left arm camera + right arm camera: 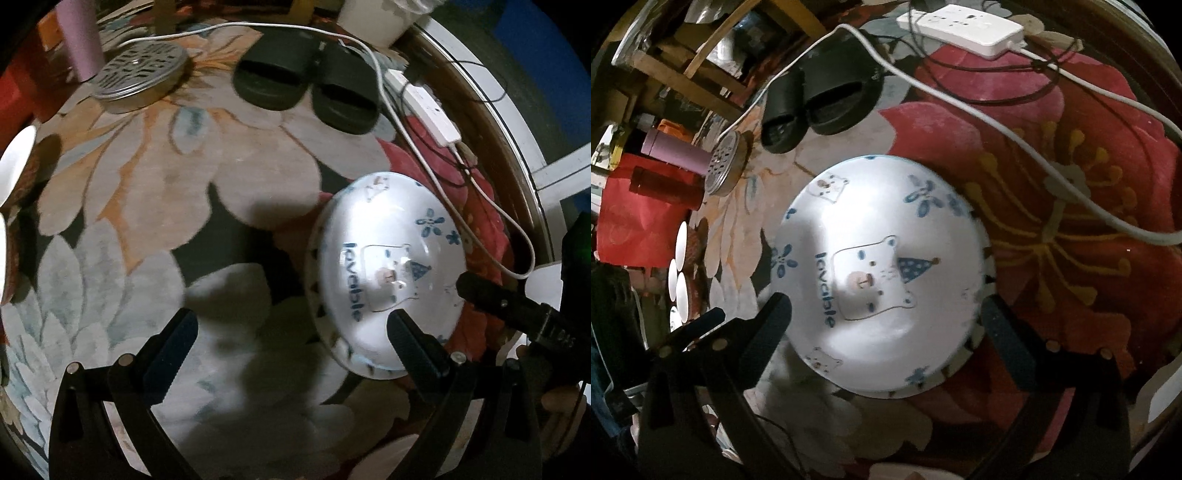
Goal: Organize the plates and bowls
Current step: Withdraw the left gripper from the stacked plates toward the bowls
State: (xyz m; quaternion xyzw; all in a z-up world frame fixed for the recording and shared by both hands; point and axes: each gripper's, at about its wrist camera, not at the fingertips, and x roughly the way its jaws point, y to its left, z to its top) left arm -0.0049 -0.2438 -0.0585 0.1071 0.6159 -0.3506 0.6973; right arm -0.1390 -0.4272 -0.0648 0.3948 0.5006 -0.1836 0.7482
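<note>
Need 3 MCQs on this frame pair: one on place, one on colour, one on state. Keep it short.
1. Where does the bear bowl sit?
A. on the floral rug
B. on a shelf
C. in a sink

2. What colour are the slippers?
A. white
B. black
C. red

3. How is the right hand-held gripper?
A. shut on the bowl
B. shut on nothing
C. open, fingers either side of the bowl

Answers:
1 A: rug pattern shows all round the bowl's rim.
2 B: both slippers read dark black in each view.
3 C: the right wrist view shows its fingers wide apart, the bowl between them and no clamp on the rim.
</note>
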